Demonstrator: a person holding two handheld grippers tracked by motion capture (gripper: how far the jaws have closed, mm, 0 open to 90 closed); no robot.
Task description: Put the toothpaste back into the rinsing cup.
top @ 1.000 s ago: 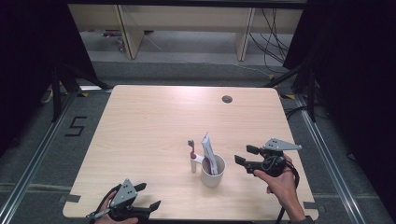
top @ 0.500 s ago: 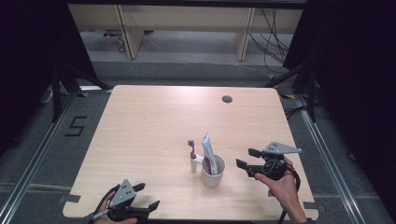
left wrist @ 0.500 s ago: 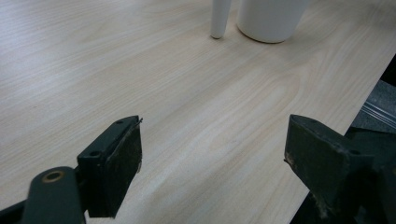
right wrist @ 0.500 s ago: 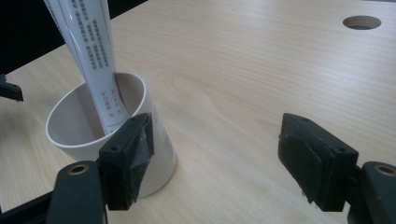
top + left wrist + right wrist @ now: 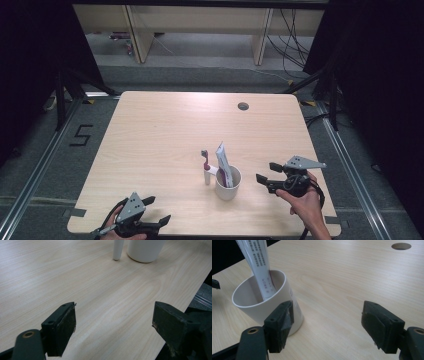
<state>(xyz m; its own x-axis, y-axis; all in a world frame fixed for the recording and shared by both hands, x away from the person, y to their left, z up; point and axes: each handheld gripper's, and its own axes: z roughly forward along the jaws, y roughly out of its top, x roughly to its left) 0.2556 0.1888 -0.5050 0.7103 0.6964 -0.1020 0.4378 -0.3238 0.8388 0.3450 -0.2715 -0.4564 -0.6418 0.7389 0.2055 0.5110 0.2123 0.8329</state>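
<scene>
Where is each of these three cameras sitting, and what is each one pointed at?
High view: above the near side, looking forward and down on the table; both hands, left gripper and right gripper show.
Left gripper view: rides the left gripper, low over the table's near edge, facing the cup; open jaws show.
Right gripper view: rides the right gripper, beside the cup holding a tube; open jaws show.
All three share the cup.

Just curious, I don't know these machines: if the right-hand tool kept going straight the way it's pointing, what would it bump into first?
Probably the white cup holding the tube. The right tool is open; the cup sits just ahead of one jaw, off-centre, so it might only clip it. Depth is unclear.
</scene>
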